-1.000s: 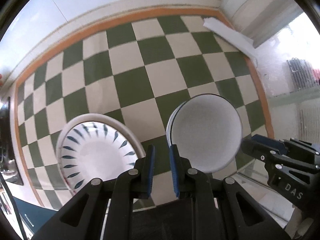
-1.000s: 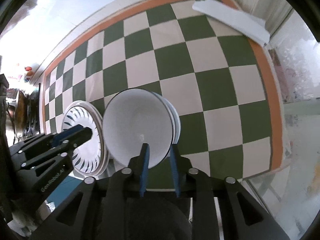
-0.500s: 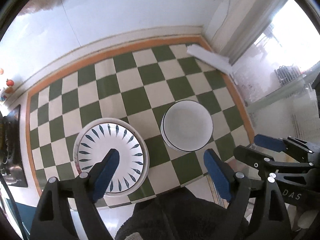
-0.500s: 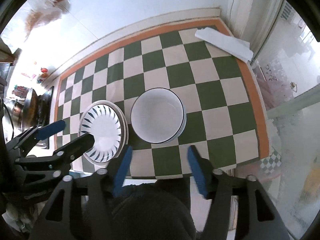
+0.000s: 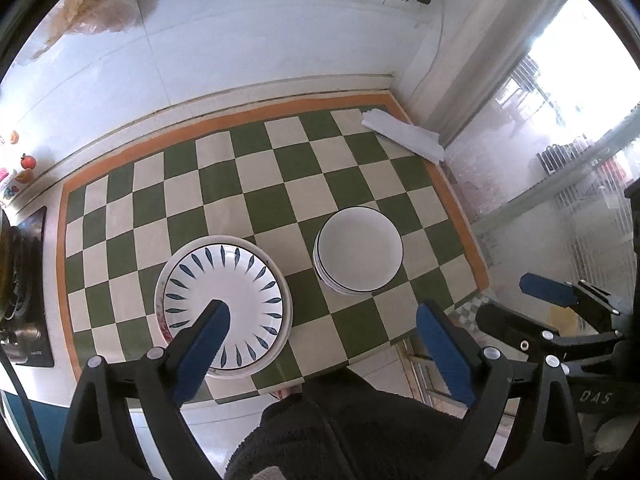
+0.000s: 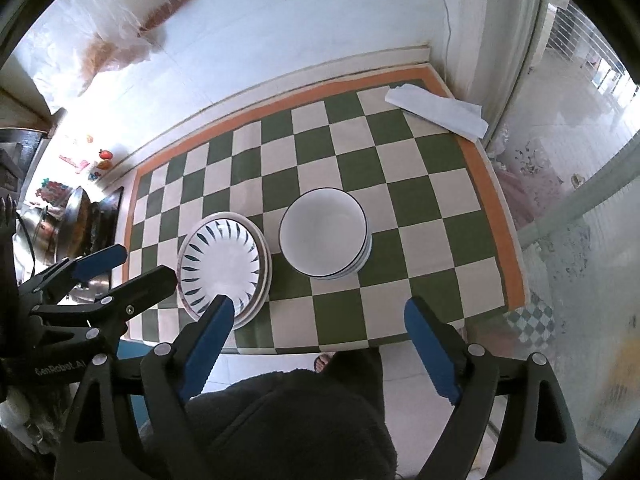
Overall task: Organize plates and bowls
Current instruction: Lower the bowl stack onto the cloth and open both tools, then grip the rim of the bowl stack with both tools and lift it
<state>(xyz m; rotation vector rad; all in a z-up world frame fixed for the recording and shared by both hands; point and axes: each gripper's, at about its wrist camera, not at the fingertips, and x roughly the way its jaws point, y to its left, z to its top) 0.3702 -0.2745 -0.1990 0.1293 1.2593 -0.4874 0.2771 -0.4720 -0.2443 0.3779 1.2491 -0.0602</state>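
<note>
**Both stacks lie below the raised grippers**

The plate stack and bowl stack sit side by side on the checked table. The left gripper and right gripper hang above, jaws opening, nothing between them. Plates lie nearer the left gripper, bowls nearer the right.

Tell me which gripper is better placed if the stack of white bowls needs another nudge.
Right, probably. In its own view the bowl stack sits nearly centred ahead of the right gripper; in the left wrist view the left gripper lines up closer to the patterned plate stack. Both sets of jaws are opening, empty.
</note>
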